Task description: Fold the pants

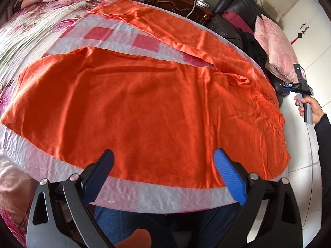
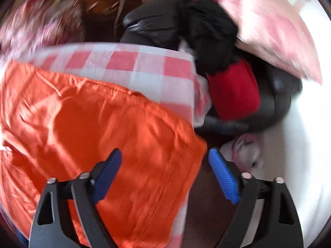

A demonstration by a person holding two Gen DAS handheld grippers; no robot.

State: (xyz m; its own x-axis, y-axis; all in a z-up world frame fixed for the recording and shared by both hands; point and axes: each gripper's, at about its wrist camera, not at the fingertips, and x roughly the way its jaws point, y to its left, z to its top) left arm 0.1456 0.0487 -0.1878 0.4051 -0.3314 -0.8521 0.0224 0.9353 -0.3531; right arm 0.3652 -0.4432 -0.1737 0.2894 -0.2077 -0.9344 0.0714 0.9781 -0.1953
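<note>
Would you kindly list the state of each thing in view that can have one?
Orange pants: spread flat on the checked cloth, legs apart, not yet folded.
Left gripper: open, nothing between its fingers, over the pants' near edge.
Right gripper: open, empty, over the pants' corner.
Pink pillow: leaning on the black sofa.

One pair of orange pants, two legs spread over one red-and-white checked sheet. Beyond the sheet: one black leather sofa carrying two pink cushions, one red cushion and one heap of black clothing. Two claws: the left claw and the right claw, two blue-padded fingers each.
</note>
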